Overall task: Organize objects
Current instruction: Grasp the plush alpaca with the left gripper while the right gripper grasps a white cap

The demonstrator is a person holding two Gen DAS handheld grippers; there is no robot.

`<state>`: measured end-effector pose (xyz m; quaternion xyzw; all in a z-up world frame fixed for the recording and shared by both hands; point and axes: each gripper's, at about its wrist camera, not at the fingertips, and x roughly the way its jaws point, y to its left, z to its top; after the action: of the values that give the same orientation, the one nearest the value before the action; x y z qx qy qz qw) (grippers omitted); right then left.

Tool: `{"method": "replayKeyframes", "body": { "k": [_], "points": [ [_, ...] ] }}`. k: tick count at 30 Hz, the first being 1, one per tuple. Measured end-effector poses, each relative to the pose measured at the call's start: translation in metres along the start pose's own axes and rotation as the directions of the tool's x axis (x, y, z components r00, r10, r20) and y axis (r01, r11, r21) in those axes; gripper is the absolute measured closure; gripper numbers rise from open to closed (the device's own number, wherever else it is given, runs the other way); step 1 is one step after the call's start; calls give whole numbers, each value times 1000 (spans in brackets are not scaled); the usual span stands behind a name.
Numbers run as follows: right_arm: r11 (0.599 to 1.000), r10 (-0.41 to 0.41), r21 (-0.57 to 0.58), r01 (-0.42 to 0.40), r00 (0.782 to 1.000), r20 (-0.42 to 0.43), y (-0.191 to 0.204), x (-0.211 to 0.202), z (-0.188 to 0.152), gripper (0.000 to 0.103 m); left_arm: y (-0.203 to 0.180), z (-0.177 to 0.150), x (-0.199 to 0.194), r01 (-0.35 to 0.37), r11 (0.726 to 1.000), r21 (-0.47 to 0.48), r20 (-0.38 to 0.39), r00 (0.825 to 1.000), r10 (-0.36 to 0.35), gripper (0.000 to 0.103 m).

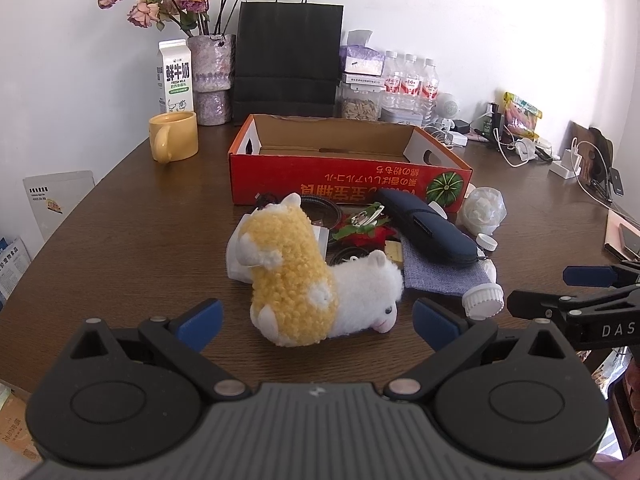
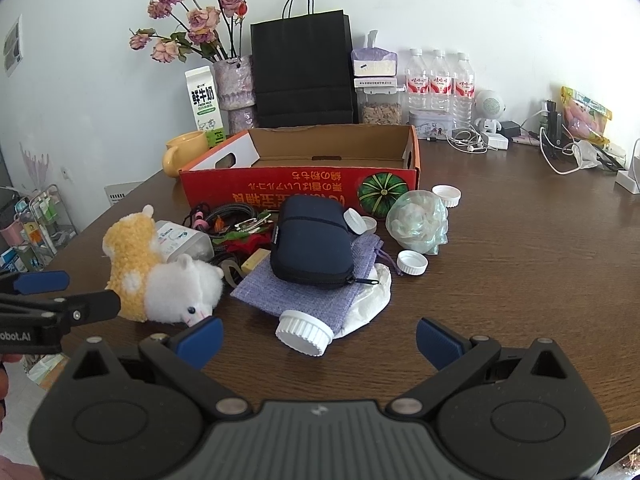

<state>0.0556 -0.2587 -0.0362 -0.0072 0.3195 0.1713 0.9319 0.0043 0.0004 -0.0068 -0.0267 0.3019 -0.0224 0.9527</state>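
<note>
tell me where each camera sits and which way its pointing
Left wrist: on the left gripper, low over the table edge, facing the plush alpaca and red box; right gripper shows at right.
Right wrist: on the right gripper, facing the navy pouch; left gripper shows at left.
Shared: alpaca, pouch, box.

Dark brown wood-grain worktop (image 1: 120, 216) — smooth, faint sheen. Red printed corrugated-cardboard box (image 1: 348, 178), raw brown inside, matt. Yellow-and-white plush alpaca toy (image 1: 304, 280): curly, woolly pile. Navy zipped fabric pouch (image 2: 310, 240), fine matt weave, lies on a coarse lilac woven cloth bag (image 2: 304, 292). White ribbed plastic cap (image 2: 304, 332), dull gloss. Yellow glazed ceramic mug (image 1: 174, 136) — glossy. Black paper carrier bag (image 1: 288, 56), matt.
</note>
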Motion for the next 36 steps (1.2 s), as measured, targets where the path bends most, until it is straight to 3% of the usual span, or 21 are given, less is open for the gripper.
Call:
{"method": "replayKeyframes", "body": {
  "k": [4,7,17,24,36],
  "points": [
    [1000,2,-20,-2,1000,-9,0,9,-3,1,2,3,3,-1,1000,-9,11,1000,1,0],
    [1000,14,-25,-15,1000,-13,-1,17,-6,9,2,6,9,-12,1000,-13,10,1000,13,0],
    [983,49,-178,-45,999,19,15,36,-20,52,6,9,29,-34,999,-40,-16,999,34,0],
    [981,114,-158,-109,993,23,8,39,-22,78,5,10,38,-53,998,-44,-38,998,51,0],
    [970,219,-118,-211,974,58,-2,25,-16,87,8,16,48,-103,991,-82,-61,993,99,0]
  ]
}}
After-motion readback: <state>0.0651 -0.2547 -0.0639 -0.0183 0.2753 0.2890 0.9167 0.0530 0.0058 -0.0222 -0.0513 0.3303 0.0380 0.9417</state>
